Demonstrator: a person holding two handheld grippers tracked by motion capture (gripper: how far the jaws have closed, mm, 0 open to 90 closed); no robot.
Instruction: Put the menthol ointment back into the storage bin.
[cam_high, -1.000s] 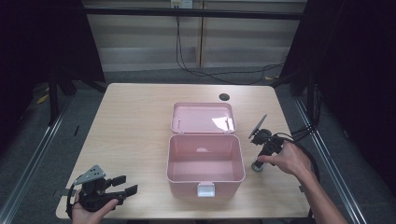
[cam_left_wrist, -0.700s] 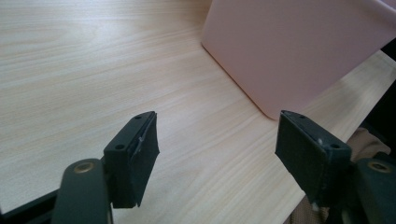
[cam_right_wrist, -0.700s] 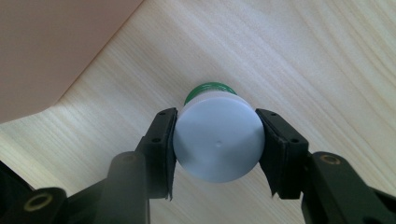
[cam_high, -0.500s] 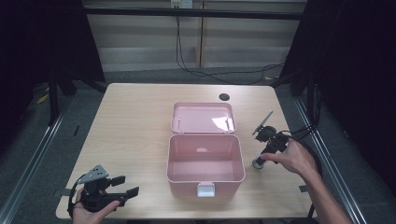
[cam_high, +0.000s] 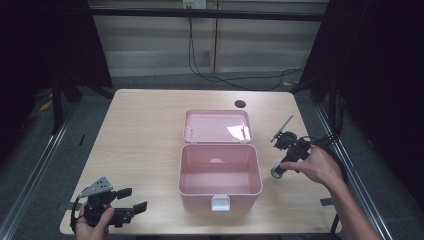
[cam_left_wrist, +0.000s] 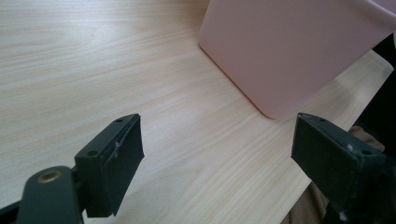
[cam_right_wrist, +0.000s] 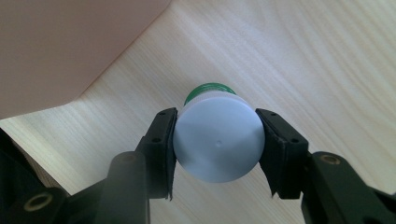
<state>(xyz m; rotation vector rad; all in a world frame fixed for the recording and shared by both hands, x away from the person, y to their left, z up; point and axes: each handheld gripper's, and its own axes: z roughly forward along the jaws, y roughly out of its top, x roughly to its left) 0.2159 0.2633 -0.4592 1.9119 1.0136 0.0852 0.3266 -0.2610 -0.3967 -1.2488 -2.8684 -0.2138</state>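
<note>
Work in hand: placing a small white bottle (cam_right_wrist: 218, 140) with a green cap (cam_right_wrist: 208, 89) into the open pink box (cam_high: 220, 172).
Progress: early, judged from the layout. The box stands open with its lid (cam_high: 216, 126) laid back, and its interior appears bare. The bottle is gripped but rests outside the box.
Remaining: lift the bottle, carry it over the box's right wall, release it inside; closing the lid may follow.
Bottle location: on the table (cam_high: 140, 130), just beside the right wall of the box, near the front.
Right gripper (cam_right_wrist: 218, 142): jaws closed onto the bottle, one pad on each side of its body.
Left gripper (cam_left_wrist: 217, 154): jaws spread wide, holding nothing, near the table's front left corner, well apart from the box.
</note>
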